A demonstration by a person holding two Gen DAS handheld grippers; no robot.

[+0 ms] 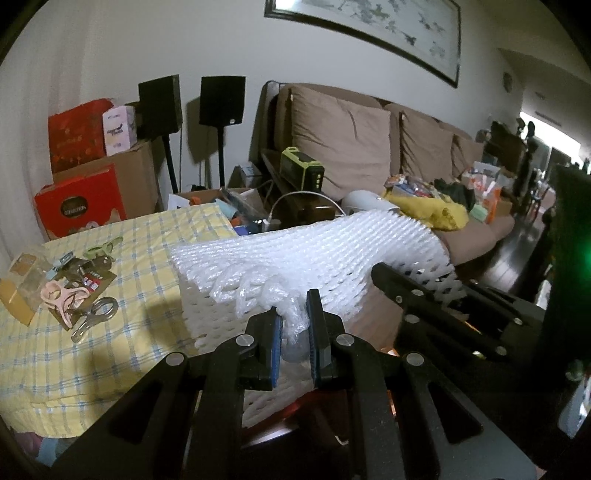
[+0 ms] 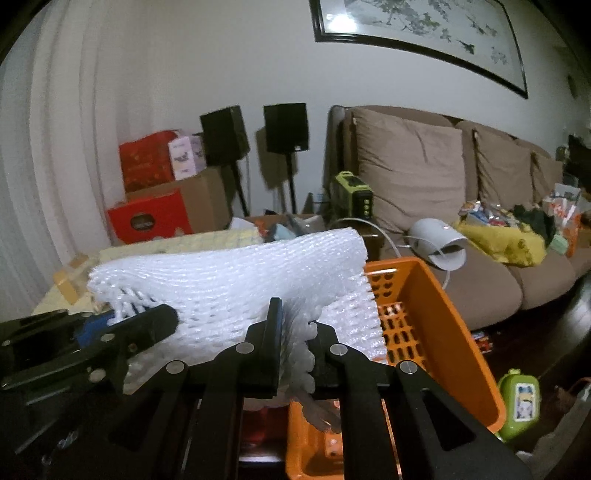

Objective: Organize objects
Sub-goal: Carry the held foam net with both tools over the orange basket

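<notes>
Both sets of fingers are pinched tight on the same thing: the left gripper (image 1: pixel 295 325) has a bunched edge of the white foam netting (image 1: pixel 314 251) squeezed between its pads, and the right gripper (image 2: pixel 295 332) is nipping the opposite edge of that sheet, so we've got it stretched between the two, lifted and sagging a bit in the middle.

Looks to us like we're mid-carry. From the right wrist view the netting hangs partly over the orange basket (image 2: pixel 443 302), whose slotted wall shows just behind and below the sheet, so our guess is that's where it's headed. Next move probably means bringing the two grippers together so the sheet folds or crumples, lowering it inside the rim, then letting go with both. It's floppy stuff, so it could drape over the edge instead of dropping in.

Further out, on the left, there's the table with its yellow checked cloth (image 1: pixel 110 354), with a little heap of hair clips (image 1: pixel 77 291) well away from the netting. Behind that: red boxes (image 1: pixel 77 206), two speakers on stands (image 1: pixel 221 99), a brown sofa (image 1: pixel 369 147) piled with clutter, and a framed painting (image 1: pixel 369 22) up on the wall.
</notes>
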